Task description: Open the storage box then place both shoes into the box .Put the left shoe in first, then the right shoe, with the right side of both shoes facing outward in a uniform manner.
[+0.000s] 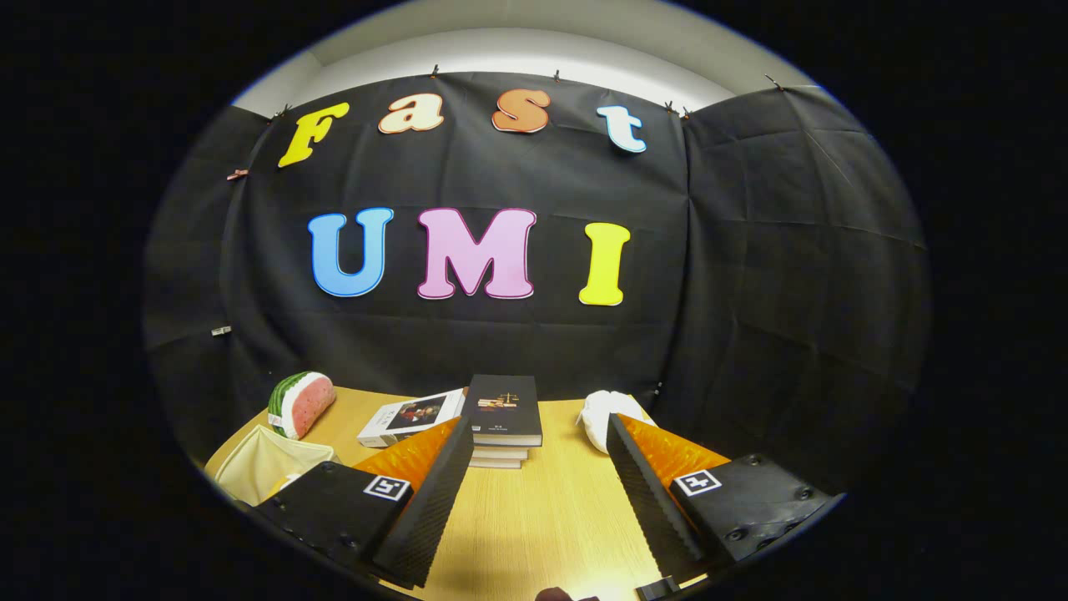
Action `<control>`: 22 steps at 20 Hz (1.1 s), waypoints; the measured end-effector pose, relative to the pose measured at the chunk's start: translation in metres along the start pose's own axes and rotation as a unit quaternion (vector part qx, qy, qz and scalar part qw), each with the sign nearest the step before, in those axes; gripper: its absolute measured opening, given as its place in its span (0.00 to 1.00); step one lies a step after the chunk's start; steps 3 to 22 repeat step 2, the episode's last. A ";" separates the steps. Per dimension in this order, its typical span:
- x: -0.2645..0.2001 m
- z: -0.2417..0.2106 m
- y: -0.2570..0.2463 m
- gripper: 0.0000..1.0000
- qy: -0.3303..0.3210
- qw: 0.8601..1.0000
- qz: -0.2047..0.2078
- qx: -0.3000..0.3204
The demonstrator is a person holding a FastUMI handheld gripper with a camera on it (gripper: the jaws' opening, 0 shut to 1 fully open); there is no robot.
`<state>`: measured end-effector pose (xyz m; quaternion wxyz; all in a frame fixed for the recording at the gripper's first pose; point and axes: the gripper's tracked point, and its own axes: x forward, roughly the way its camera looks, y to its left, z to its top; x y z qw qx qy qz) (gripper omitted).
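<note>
Holding your gripper [538, 467] level above the wooden table [542, 517], you have its two fingers spread wide, with bare tabletop between them and nothing in their grip. Just ahead of the fingers, between their tips, lies a stack of books [502, 417] with a dark cover on top; a white-covered book [410, 417] leans beside it, past the left finger. Further left sit a watermelon-slice toy [300, 403] and, nearer you, a cream fabric container [267, 467], partly hidden by the left finger's body. Whether that is the storage box, you cannot tell from here, nor whether it is open. Just beyond the right fingertip lies a white bundled thing [607, 415]; it may be a shoe, but its shape is too hidden to say, and no second shoe is clear.

The main risk is misjudging: grabbing that white thing without knowing whether it is the left or right shoe would break the order and facing the task asks for. Pushing straight ahead would knock the book stack. Swinging left toward the cream container risks clipping the white-covered book or the toy, since your left finger blocks the view there.
</note>
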<state>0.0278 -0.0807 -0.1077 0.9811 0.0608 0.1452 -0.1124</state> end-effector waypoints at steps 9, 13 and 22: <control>0.006 -0.004 -0.001 0.98 0.006 1.000 0.001 0.001; 0.006 -0.004 -0.001 0.98 0.006 1.000 0.001 0.001; 0.006 -0.004 -0.001 0.98 0.006 1.000 0.001 0.001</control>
